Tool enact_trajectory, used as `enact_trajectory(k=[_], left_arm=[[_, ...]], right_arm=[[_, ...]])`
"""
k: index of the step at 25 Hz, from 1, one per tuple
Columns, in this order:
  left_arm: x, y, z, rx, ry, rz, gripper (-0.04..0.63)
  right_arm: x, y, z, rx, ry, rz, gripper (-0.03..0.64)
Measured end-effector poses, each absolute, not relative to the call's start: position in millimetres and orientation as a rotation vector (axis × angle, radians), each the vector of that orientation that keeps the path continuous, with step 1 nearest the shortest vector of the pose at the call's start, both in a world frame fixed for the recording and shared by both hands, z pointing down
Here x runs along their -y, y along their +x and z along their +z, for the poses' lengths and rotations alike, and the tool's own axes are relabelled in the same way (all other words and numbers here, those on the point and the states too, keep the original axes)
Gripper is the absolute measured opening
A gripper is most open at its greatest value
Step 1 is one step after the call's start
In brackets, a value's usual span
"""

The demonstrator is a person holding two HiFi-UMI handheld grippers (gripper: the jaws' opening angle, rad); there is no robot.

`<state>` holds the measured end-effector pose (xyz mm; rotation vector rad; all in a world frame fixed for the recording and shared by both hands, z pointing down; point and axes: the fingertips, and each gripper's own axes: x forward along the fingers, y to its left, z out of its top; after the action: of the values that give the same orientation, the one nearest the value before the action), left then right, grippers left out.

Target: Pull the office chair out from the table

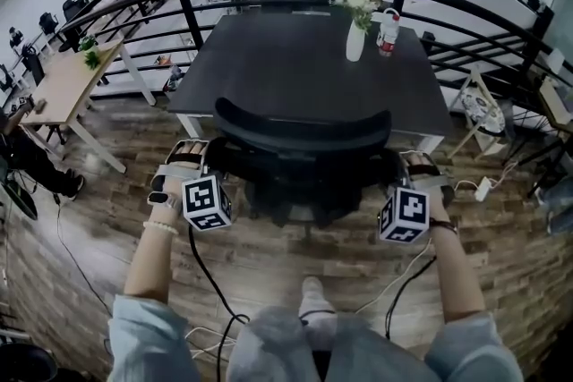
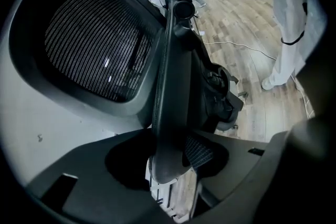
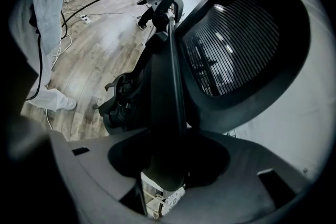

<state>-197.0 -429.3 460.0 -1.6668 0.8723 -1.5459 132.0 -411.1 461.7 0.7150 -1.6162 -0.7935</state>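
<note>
— Any containers on the surface [image 1: 295, 72]?

— Two, near its far edge, at about 1 o'clock from the office chair [image 1: 303, 148]. A white vase [image 1: 355, 43] held pale flowers [image 1: 356, 1]. Just beside it, at its 3 o'clock, stood a bottle [image 1: 388, 33] with a red band; I could not tell what was in it.

— And the left hand-held gripper [image 1: 188, 158]?

— Clenched on the chair's left armrest [image 2: 170, 92]. In the left gripper view the jaws stood fairly wide apart, and the dark bar of the armrest ran straight down between them, its rounded end sitting in the gap of the left hand-held gripper [image 2: 168, 165]. The mesh back [image 2: 92, 44] filled that view at 10 o'clock.

— The right hand-held gripper [image 1: 419, 165]?

— The same on the other side. It gripped the right armrest [image 3: 167, 102], whose end lay between the parted jaws of the right hand-held gripper [image 3: 165, 176], with the mesh back [image 3: 236, 44] at 2 o'clock.

— So where was the chair against the two?

— Between them, in the head view. The left one was at the chair's 9 o'clock and the right one at its 3 o'clock. The chair stood on the wooden floor [image 1: 295, 250] at the near edge of the surface, its back facing the person.
</note>
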Motion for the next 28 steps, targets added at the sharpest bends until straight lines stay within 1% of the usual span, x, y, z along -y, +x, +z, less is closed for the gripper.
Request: enact_trajectory(k=[28], left_arm=[[273.2, -214.7, 457.1, -0.88, -1.661, -1.504, 0.201]], right_arm=[[248.1, 116.8, 459.3, 1.576, 0.792, -0.766, 0.178]])
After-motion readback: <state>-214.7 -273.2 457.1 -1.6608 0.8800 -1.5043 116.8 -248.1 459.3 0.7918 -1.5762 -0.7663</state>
